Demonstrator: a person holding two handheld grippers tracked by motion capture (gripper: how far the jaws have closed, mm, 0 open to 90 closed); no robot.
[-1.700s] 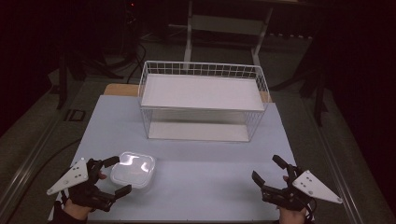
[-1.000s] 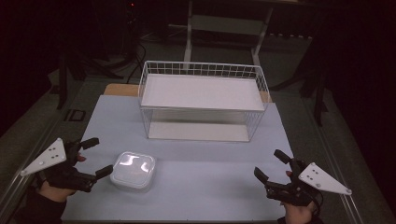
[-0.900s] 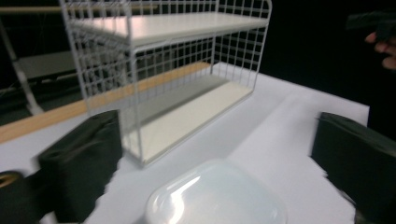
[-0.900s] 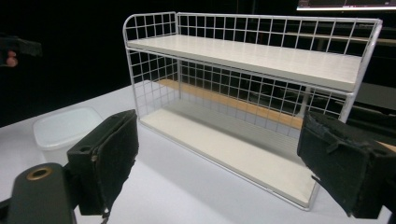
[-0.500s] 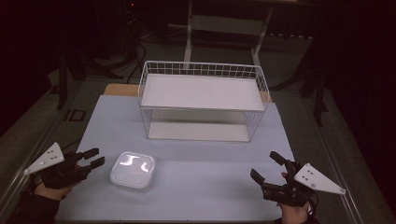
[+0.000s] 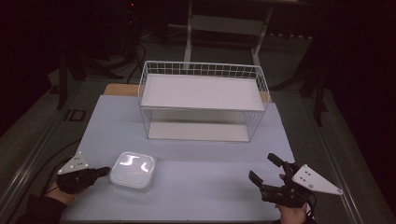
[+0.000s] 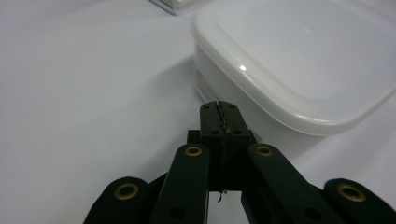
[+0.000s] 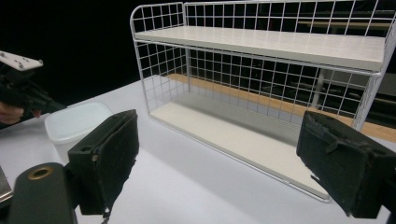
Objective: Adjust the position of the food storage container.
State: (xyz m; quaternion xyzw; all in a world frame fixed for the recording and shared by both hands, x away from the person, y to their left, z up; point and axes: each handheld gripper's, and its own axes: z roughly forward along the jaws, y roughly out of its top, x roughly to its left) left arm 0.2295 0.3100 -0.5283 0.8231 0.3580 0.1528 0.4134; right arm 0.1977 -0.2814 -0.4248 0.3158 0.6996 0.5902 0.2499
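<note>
A white square container with a lid [image 6: 132, 169] sits on the pale table near the front left. My left gripper [image 6: 103, 171] lies low just left of it, tips almost at its side wall. Its jaws have just been closing and now meet with nothing between them. The left gripper view shows the shut left gripper [image 7: 218, 105] close beside the container [image 7: 299, 60]. My right gripper [image 6: 262, 167] hovers open and empty at the front right. In the right gripper view, the right gripper [image 8: 229, 163] faces the container [image 8: 77, 122] and the wire rack.
A white wire rack [image 6: 201, 68] with an upper shelf and a lower floor stands at the back middle of the table [image 6: 196, 158]. The right gripper view shows the rack's shelf [image 8: 261, 42] close ahead. Dark floor and stands surround the table.
My left gripper drew back leftward from the container, sank toward the table, and its jaws went from wide open to shut. The right gripper barely shifted.
</note>
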